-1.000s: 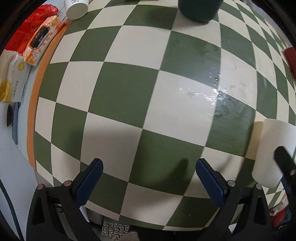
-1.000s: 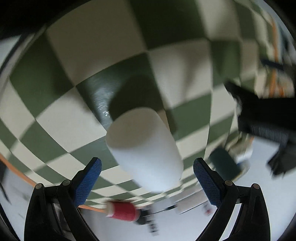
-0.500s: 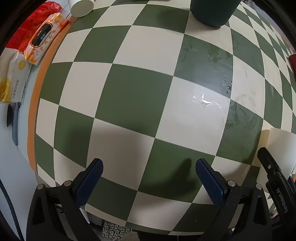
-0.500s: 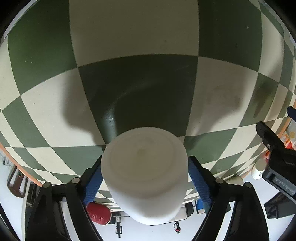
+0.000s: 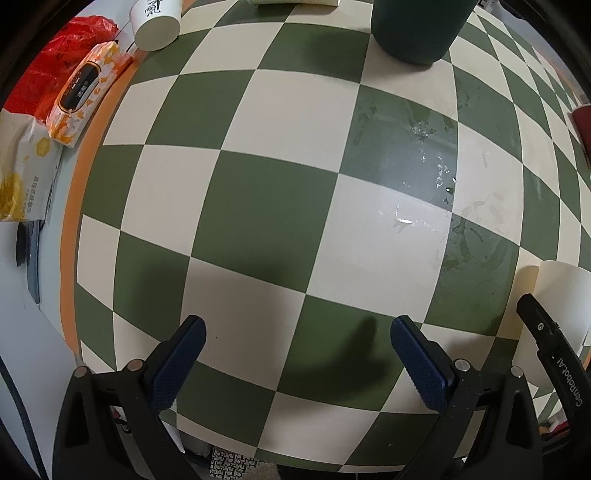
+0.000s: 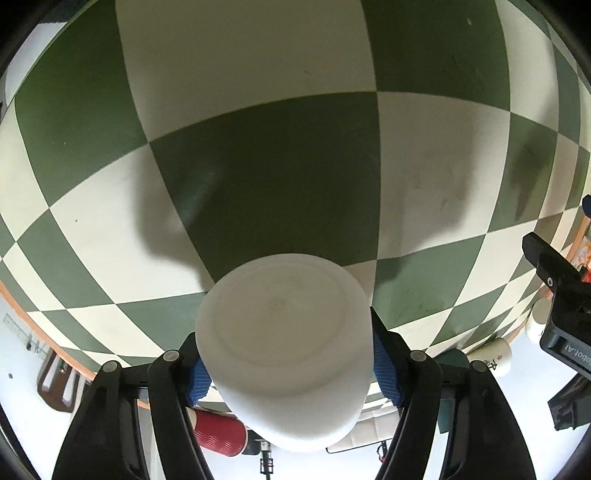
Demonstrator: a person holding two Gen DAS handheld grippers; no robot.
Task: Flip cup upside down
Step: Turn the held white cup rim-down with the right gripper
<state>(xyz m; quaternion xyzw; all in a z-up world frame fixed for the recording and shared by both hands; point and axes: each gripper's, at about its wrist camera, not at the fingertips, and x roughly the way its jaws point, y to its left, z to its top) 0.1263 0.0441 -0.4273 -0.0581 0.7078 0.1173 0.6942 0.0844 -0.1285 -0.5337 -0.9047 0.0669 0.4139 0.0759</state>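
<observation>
Currently I have the right gripper point(image 6: 286, 363) with its blue ribbed fingers point(image 6: 384, 363) pinching the white cup point(image 6: 284, 347) across its side wall, one pad on each flank. The cup's flat, ringed base faces my camera and points out toward the tabletop point(image 6: 266, 158), so I read it as lying roughly along the fingers' axis; the rim is hidden behind the body. Whether it is clear of the tabletop, I cannot tell from this view.

Handling judgement: the cup looks matte, thin-walled and very light, probably paper or foam. I expect the wall to dent under a hard squeeze and to slip under a weak one, so moderate pressure mid-wall, as now, seems the correct hold. The rim will likely be the stiffest part, the middle the softest.

The left gripper point(image 5: 297, 350) has its fingers spread wide, with nothing between them, above glossy green-and-cream checks. Beyond its right finger a wet, streaked patch shines. Farther ahead stand a dark green container point(image 5: 417, 26) and a printed paper cup point(image 5: 157, 24); wipe packets point(image 5: 83, 92) lie far to the left.
</observation>
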